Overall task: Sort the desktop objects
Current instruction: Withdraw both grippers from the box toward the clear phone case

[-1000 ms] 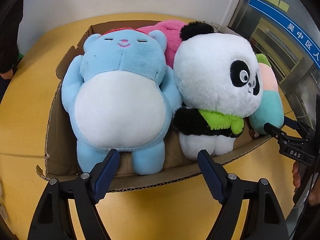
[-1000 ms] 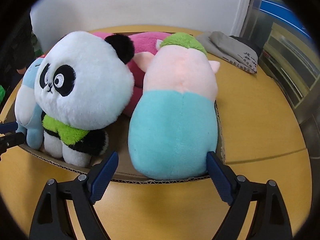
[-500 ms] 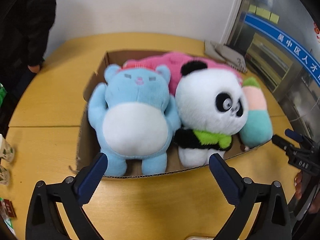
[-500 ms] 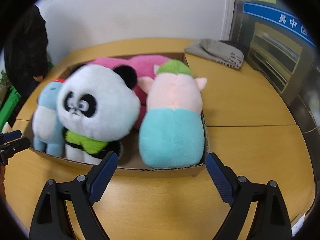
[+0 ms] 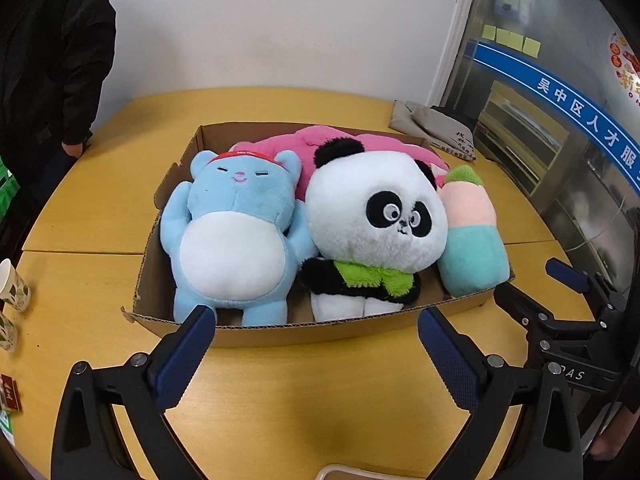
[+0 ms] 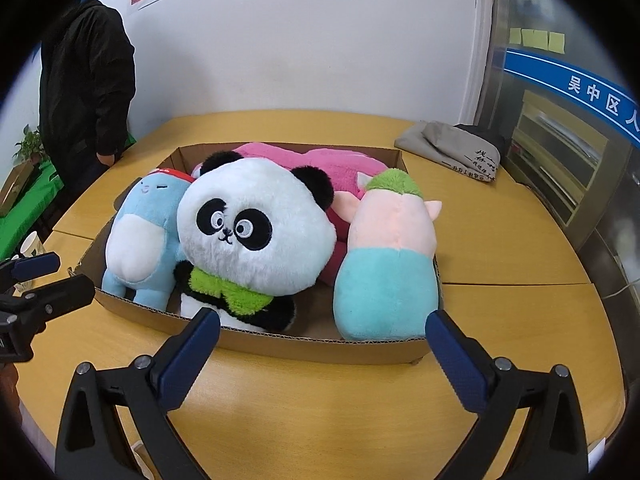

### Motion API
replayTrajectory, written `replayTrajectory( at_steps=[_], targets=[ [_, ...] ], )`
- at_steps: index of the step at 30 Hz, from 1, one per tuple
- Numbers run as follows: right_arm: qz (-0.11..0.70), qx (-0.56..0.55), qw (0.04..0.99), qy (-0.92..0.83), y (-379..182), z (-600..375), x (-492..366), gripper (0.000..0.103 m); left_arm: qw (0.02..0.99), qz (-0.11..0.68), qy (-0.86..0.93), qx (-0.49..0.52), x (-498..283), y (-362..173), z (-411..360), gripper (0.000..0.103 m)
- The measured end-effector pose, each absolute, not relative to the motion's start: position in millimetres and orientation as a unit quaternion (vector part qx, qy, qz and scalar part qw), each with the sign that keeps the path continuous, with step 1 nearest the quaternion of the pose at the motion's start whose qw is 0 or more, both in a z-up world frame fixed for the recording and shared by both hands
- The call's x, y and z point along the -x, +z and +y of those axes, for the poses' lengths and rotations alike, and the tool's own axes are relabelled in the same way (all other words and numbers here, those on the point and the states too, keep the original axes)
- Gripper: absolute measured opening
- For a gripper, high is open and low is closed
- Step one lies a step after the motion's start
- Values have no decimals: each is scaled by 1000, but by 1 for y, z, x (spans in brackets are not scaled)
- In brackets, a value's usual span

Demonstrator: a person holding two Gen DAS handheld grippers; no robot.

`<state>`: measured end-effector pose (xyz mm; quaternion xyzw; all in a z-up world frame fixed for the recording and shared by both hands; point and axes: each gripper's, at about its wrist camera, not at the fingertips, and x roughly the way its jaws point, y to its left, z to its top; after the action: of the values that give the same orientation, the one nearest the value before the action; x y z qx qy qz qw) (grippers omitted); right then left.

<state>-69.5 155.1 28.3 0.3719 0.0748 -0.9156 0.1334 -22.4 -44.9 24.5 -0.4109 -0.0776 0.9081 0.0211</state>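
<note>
Left tool point(image 5: 312, 344): I see it wide open, holding nothing.
Box point(image 5: 320, 334): on the worktop point(image 5: 320, 408), just past both tools.
Toys in box: blue bear point(image 5: 236, 236), panda point(image 5: 376, 216), pink-and-teal toy point(image 5: 472, 240).
Right tool point(image 6: 322, 346): its jaws have just opened wider, empty.

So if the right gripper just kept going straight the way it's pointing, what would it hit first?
Probably the near wall of the cardboard box, then the panda plush or the teal and pink plush behind it. The right gripper is open and empty; depth is hard to judge.
</note>
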Motion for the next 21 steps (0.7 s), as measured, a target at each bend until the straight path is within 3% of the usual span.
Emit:
replayTrajectory(
  at_steps=[21],
  targets=[
    [88, -376, 133, -913, 27, 151, 69, 102, 42, -74, 906, 415, 17, 18, -41, 103]
  ],
)
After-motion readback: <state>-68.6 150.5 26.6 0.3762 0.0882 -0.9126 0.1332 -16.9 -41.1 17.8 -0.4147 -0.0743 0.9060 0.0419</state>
